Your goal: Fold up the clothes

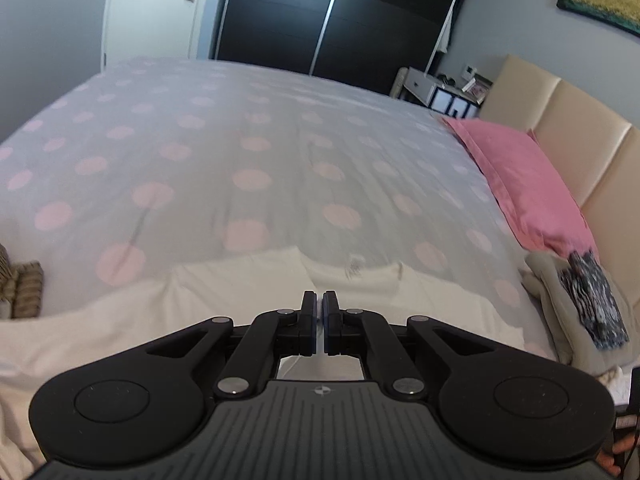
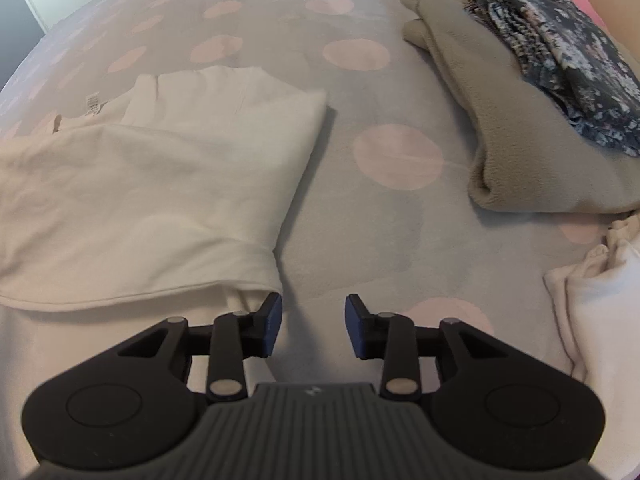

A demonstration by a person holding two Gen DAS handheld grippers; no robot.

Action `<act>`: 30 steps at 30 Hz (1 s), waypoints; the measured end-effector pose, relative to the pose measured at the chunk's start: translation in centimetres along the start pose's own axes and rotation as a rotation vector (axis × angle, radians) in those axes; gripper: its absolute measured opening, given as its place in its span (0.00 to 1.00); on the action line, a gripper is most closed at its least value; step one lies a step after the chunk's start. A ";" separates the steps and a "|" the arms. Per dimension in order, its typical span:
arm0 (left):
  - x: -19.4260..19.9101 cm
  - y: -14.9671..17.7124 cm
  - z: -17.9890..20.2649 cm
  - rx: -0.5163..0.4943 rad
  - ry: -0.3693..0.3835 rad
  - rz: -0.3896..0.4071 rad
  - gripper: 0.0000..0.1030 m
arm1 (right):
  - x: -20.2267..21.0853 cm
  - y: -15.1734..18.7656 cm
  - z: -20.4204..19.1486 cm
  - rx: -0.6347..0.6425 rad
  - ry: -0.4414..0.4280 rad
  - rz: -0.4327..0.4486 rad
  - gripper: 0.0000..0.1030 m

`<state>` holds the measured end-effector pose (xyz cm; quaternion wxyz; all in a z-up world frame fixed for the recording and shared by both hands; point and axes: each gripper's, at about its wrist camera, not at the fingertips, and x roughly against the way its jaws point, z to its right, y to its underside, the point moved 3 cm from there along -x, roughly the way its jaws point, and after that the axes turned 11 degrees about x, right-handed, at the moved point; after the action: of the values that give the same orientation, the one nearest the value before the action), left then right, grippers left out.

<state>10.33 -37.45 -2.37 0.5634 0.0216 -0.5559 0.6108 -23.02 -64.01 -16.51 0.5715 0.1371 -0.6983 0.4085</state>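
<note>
- A bed covered with a grey spread (image 1: 248, 120) dotted with pale pink circles fills both views.
- The left gripper (image 1: 320, 312) sits above the near edge of the bed, its jaws pressed together. Whether any cloth is pinched between the pads is hard to tell; a sliver of white shows low down between the fingers.
- A cream-white garment (image 1: 120, 312) lies spread flat on the bedspread directly below and ahead of the left gripper, with a small label near its far edge.
- In the right wrist view, the same cream-white garment (image 2: 152, 184) lies at the left, partly folded, with a straight folded edge running diagonally toward the gripper.
- The right gripper (image 2: 313, 320) points steeply down at the bedspread, its jaws moderately apart with nothing between them. Its left finger sits just beside the hem corner of the garment.
- A folded beige fleece (image 2: 520, 152) lies at the upper right, well apart from the garment, with a dark floral piece (image 2: 560, 60) lying on top of it.
- Another white cloth (image 2: 600, 300) sits bunched at the right edge.
- A pink pillow (image 1: 520, 184) rests against a cream padded headboard (image 1: 580, 120).
- A dark sliding wardrobe (image 1: 340, 16) stands beyond the bed.
</note>
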 end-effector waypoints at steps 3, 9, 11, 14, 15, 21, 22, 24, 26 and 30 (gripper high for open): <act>0.3 -1.5 -1.1 0.009 -0.011 0.024 0.01 | -0.1 -0.3 -0.5 -0.003 -0.030 0.015 0.37; -0.2 -2.9 -4.3 0.066 -0.088 0.048 0.01 | 0.3 -1.0 -2.7 0.058 -0.056 0.044 0.36; -0.7 -3.0 -5.2 0.082 -0.110 0.040 0.01 | 0.2 -1.2 -2.6 0.030 -0.071 0.048 0.36; -0.9 -2.9 -5.8 0.086 -0.125 0.028 0.01 | 0.0 -1.7 -2.1 -0.048 -0.132 0.048 0.36; -1.0 -2.9 -5.7 0.082 -0.125 0.025 0.01 | 0.1 -1.7 -2.0 -0.067 -0.152 0.048 0.36; -1.0 -2.6 -5.4 0.068 -0.119 0.013 0.01 | 0.8 -2.2 -4.6 -0.014 -0.220 0.046 0.32; -1.1 -2.6 -5.5 0.066 -0.120 0.011 0.01 | 0.9 -2.1 -5.2 0.004 -0.226 0.043 0.32; -1.1 -2.5 -5.5 0.069 -0.127 0.006 0.01 | 0.5 -2.1 -6.1 0.041 -0.203 0.037 0.32; -1.1 -2.4 -5.5 0.072 -0.129 0.003 0.01 | -0.2 -2.2 -6.4 0.048 -0.177 0.019 0.32; -0.9 -2.3 -5.4 0.074 -0.129 -0.002 0.01 | -1.7 -2.2 -6.7 0.051 -0.149 -0.022 0.23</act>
<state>15.57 -34.84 -3.55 0.5256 0.0824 -0.5681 0.6278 -16.43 -60.98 -17.02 0.5186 0.1893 -0.7270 0.4083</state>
